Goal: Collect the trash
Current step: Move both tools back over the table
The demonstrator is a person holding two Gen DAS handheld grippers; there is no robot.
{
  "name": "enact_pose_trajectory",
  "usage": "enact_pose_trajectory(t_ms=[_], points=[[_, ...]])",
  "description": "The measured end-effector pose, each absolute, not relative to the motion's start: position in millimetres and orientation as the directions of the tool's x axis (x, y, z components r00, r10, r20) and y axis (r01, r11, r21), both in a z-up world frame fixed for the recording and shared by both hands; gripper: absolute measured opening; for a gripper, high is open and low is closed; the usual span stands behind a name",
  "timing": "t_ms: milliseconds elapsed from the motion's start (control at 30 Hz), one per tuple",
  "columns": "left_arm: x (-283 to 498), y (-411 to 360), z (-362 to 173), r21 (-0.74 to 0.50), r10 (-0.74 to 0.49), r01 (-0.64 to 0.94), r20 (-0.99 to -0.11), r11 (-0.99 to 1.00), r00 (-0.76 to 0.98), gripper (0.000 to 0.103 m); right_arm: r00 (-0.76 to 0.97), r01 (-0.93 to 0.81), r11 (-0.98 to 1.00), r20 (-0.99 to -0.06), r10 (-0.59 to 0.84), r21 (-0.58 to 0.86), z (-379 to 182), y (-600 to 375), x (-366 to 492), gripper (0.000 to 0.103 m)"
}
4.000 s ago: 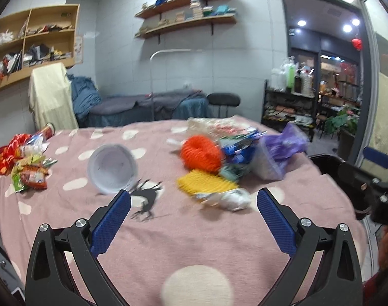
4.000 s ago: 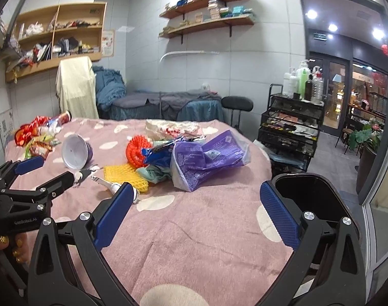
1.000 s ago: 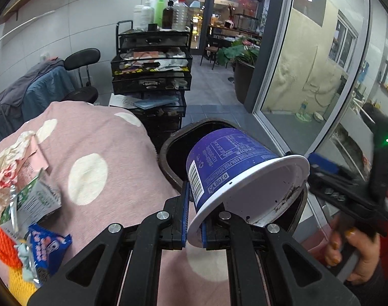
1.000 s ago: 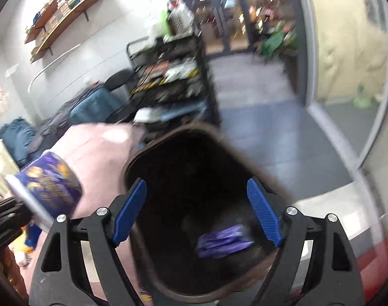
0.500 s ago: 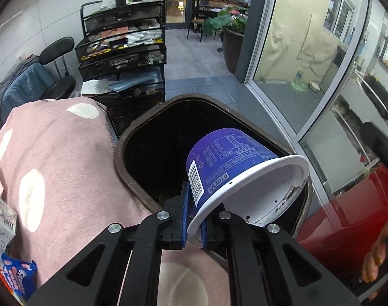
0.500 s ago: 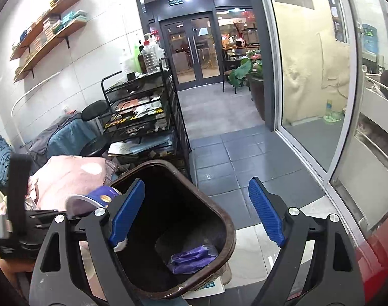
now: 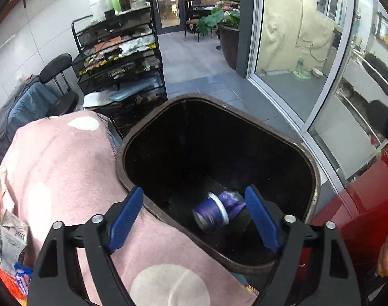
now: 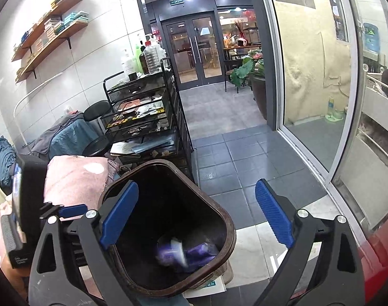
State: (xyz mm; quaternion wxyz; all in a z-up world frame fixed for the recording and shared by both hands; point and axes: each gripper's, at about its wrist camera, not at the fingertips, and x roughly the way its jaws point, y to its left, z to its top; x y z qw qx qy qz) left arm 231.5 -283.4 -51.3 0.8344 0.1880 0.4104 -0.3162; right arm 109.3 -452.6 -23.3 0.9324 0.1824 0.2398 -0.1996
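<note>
A dark brown trash bin (image 7: 153,117) stands beside the pink polka-dot table (image 7: 61,163). A purple paper cup (image 7: 211,214) lies on its side at the bin's bottom next to a purple wrapper (image 7: 234,199). My left gripper (image 7: 194,214) is open and empty right above the bin's near rim. My right gripper (image 8: 196,216) is open and empty above the bin (image 8: 229,232); the cup (image 8: 172,253) shows blurred inside it, beside the wrapper (image 8: 201,251). The left gripper's body (image 8: 23,216) shows at the left of the right wrist view.
Wrappers and packets (image 7: 10,242) lie on the table at far left. A black wire rack (image 8: 145,117) with bottles stands behind the bin, with a black chair (image 8: 97,125) beside it. A glass door frame (image 8: 306,158) and a red surface (image 7: 367,204) lie to the right.
My left gripper opened and let go of the purple cup, which dropped into the bin. The right gripper stayed open above the bin.
</note>
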Motion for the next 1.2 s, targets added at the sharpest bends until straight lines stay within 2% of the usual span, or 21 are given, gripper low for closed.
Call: enact_pose_trajectory(t_ms=[300, 567, 733, 967, 1200], points=[[202, -235, -15, 0.061, -0.409, 0.636, -0.718, 0.769, 0.563, 0.092, 0.85, 0.401, 0.877, -0.463, -0.249, 0.265, -13, -438, 101, 0.096], [167, -166, 12, 0.033, -0.432, 0.549, -0.579, 0.835, 0.692, 0.096, 0.89, 0.3, 0.914, -0.426, -0.164, 0.275, -4, -407, 104, 0.098], [149, -124, 20, 0.041, -0.387, 0.467, -0.5, 0.883, 0.775, 0.098, 0.901, 0.207, 0.94, -0.428, -0.075, 0.27, -3, -375, 114, 0.098], [133, -67, 16, 0.005, -0.307, 0.351, -0.477, 0.936, 0.824, 0.098, 0.89, 0.064, 0.96, -0.451, 0.069, 0.274, -8, -325, 130, 0.098], [120, -5, -5, -0.041, -0.192, 0.199, -0.508, 0.979, 0.84, 0.098, 0.852, -0.083, 0.962, -0.482, 0.204, 0.26, -16, -271, 143, 0.098]])
